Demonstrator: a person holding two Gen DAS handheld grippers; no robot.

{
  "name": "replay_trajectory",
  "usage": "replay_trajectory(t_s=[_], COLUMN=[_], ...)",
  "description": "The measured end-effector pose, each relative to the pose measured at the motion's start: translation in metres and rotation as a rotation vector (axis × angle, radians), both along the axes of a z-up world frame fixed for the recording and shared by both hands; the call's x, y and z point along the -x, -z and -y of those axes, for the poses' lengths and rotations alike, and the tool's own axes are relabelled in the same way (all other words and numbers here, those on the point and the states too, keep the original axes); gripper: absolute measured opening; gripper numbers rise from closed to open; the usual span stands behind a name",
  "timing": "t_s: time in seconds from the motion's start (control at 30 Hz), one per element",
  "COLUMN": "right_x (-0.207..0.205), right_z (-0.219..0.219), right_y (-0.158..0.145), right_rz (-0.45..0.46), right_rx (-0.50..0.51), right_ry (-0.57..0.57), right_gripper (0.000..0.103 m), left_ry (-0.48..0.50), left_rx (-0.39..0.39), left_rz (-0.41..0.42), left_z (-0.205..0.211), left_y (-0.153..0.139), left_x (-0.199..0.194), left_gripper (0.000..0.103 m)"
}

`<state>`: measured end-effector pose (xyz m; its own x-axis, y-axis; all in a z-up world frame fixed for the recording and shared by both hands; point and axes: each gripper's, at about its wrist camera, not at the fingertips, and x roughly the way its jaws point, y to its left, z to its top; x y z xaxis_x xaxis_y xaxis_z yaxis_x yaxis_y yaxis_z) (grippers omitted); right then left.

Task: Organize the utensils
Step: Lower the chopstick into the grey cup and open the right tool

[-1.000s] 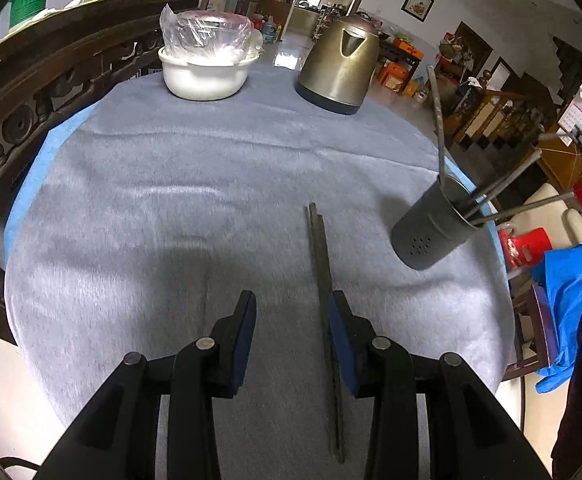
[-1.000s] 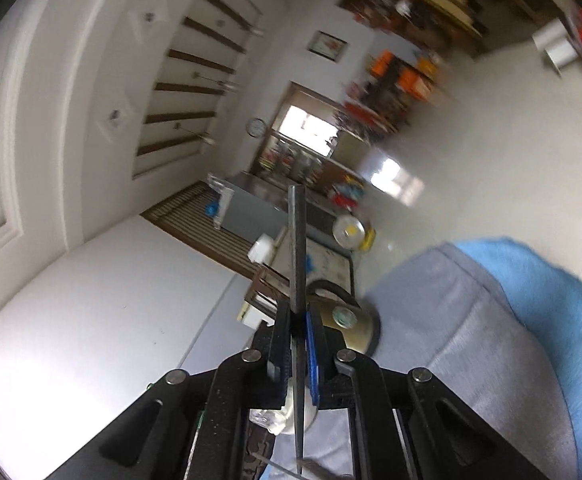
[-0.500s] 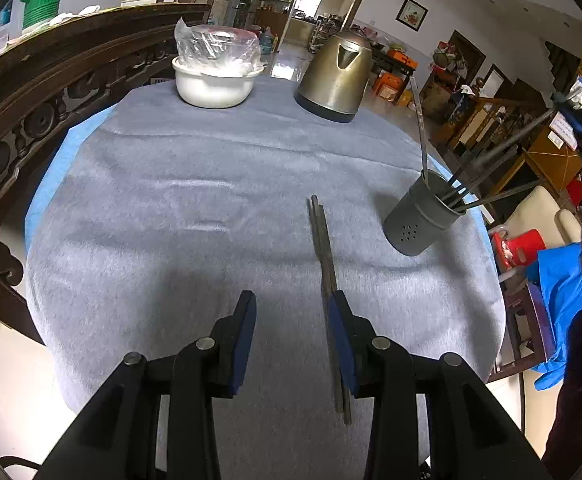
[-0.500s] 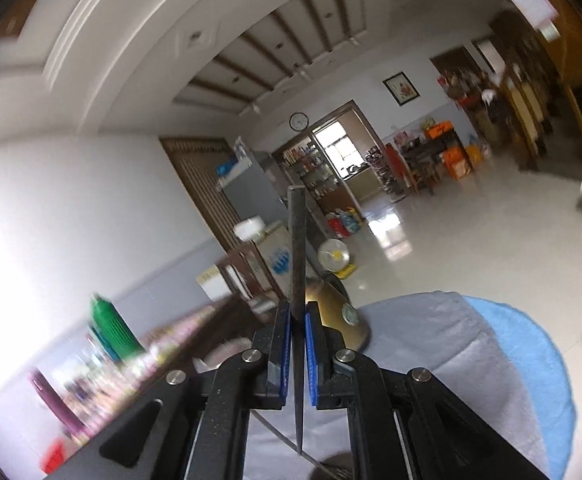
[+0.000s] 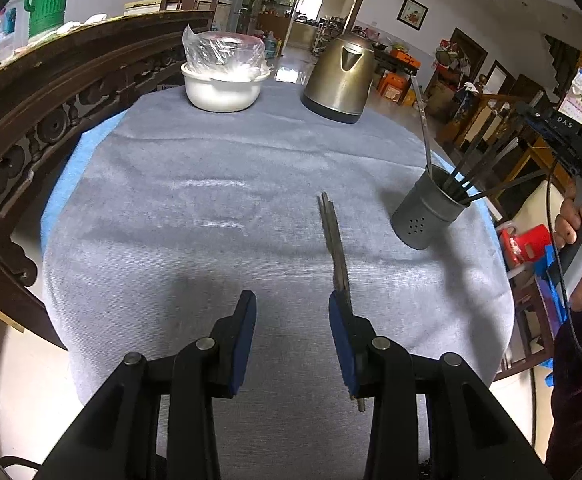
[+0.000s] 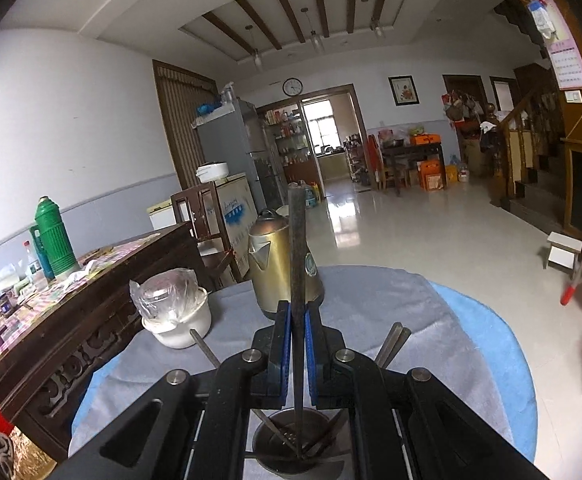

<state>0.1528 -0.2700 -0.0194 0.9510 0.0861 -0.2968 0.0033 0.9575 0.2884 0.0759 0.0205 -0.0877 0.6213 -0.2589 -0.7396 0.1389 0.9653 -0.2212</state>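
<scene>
A pair of dark chopsticks (image 5: 335, 240) lies on the grey tablecloth (image 5: 211, 216), running under my left gripper's right finger. My left gripper (image 5: 293, 312) is open and empty above the cloth. A grey perforated utensil holder (image 5: 427, 214) with several chopsticks stands at the right. My right gripper (image 6: 298, 320) is shut on a dark chopstick (image 6: 297, 272) held upright, its lower end inside the holder (image 6: 291, 454) directly below. In the left wrist view the right gripper (image 5: 539, 118) shows above the holder.
A brass kettle (image 5: 341, 74) and a white bowl covered with plastic (image 5: 223, 80) stand at the table's far edge. A carved wooden rail (image 5: 43, 92) runs along the left. A red stool (image 5: 527, 240) sits beyond the right edge.
My right gripper has levelled out and come over the holder with the chopstick, its tip now inside. My left gripper has drawn back and risen slightly, still open.
</scene>
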Motion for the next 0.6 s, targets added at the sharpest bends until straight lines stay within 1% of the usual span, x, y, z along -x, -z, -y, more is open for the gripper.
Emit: replay_trajectory(t_s=[0.13, 0.2, 0.6], right_x=[-0.004, -0.005, -0.017], right_z=[-0.002, -0.002, -0.014], right_y=[-0.004, -0.002, 0.019], right_rz=[0.009, -0.001, -0.098], right_rx=[0.002, 0.006, 0.042], right_ry=[0.007, 0.003, -0.035], right_gripper=[0.007, 0.007, 0.007], left_ry=[-0.007, -0.007, -0.004], left_rx=[-0.02, -0.029, -0.059], left_rz=[0.005, 0.007, 0.019], left_z=[0.001, 0.003, 0.009], left_y=[-0.001, -0.001, -0.003], left_x=[0.001, 0.002, 0.006], left_gripper=[0.038, 0.038, 0.038])
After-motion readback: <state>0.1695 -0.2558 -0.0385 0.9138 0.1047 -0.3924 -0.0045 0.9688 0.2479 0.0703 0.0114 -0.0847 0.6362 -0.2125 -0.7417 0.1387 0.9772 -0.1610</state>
